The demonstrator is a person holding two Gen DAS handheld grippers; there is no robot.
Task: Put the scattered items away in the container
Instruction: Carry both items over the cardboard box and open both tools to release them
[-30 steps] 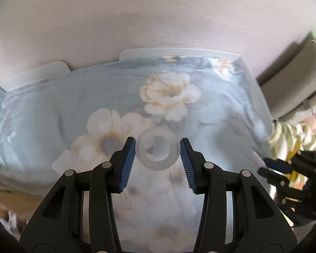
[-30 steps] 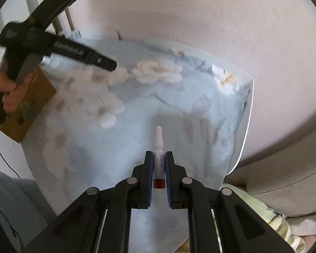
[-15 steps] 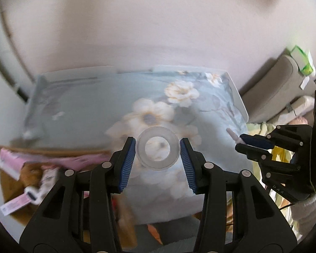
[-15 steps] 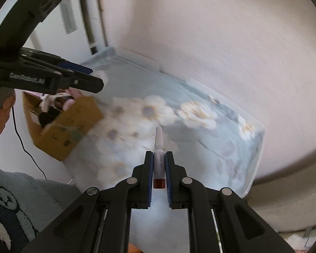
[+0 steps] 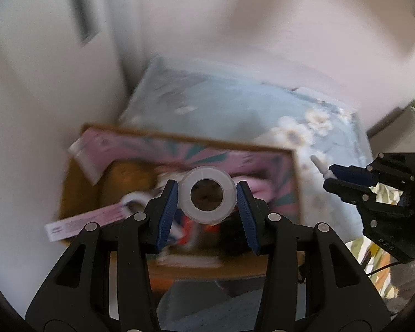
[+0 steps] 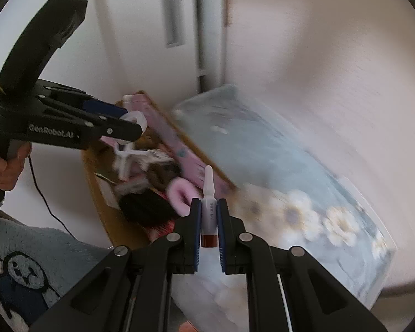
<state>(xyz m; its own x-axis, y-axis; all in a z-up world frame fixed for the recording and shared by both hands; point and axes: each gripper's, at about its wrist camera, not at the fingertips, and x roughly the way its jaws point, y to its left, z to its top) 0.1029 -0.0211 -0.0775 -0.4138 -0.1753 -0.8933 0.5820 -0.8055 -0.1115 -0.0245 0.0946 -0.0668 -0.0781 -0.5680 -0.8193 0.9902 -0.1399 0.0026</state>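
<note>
Left gripper (image 5: 207, 195) clamped on translucent white tape ring (image 5: 207, 195), poised over open brown cardboard box (image 5: 295, 182), likely for drop-in. Right gripper (image 6: 209, 227) pinches small white-nozzled vial with brown base (image 6: 209, 215) upright, near box edge beside floral blue tablecloth (image 6: 276, 166).

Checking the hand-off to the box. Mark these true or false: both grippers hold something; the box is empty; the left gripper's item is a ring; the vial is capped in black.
1. Both grippers hold something: true. The left gripper grips a translucent ring; the right gripper grips a small vial.
2. The cardboard box is empty: false; it already holds items.
3. Left item is a ring: true.
4. Black cap: false; the vial's tip is white.
</note>
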